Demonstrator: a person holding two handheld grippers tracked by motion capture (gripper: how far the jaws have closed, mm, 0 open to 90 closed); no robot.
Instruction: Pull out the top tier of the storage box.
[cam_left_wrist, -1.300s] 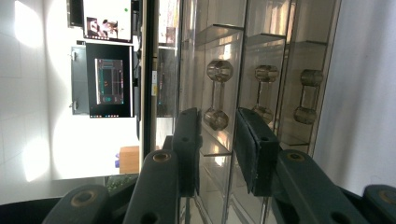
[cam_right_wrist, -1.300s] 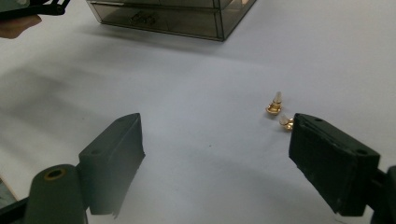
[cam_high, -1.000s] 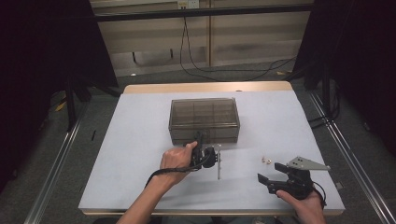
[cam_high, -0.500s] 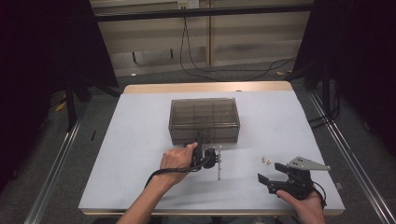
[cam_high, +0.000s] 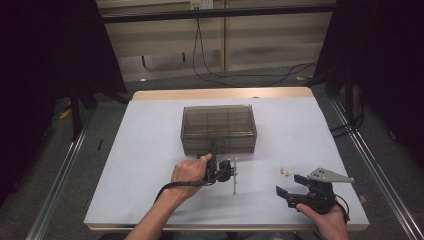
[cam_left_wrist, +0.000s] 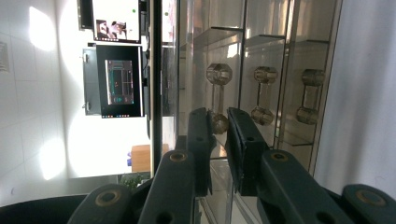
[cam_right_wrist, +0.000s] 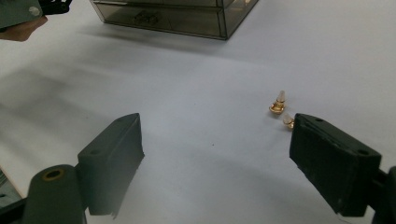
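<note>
A smoky see-through compartment box (cam_high: 219, 128) stands in the middle of the white table (cam_high: 140, 165). My left gripper (cam_high: 214, 151), rolled on its side, points at the box's front wall. In the left gripper view its jaws stand almost together, pinching a small clear knob (cam_left_wrist: 218, 122) on that front, with my left gripper (cam_left_wrist: 220, 133) close against the box (cam_left_wrist: 261, 56). My right gripper (cam_high: 290, 186) rests near the table's front right, wide open with nothing in it. Two tiny gold pieces (cam_right_wrist: 279, 105) lie just ahead of my right gripper (cam_right_wrist: 222, 158), near its right jaw.
The gold pieces (cam_high: 285, 171) lie on bare table between the box and the right hand. Two more clear knobs (cam_left_wrist: 264, 114) sit along the box front. Metal rails run down both sides of the table, and cables lie on the floor behind it.
</note>
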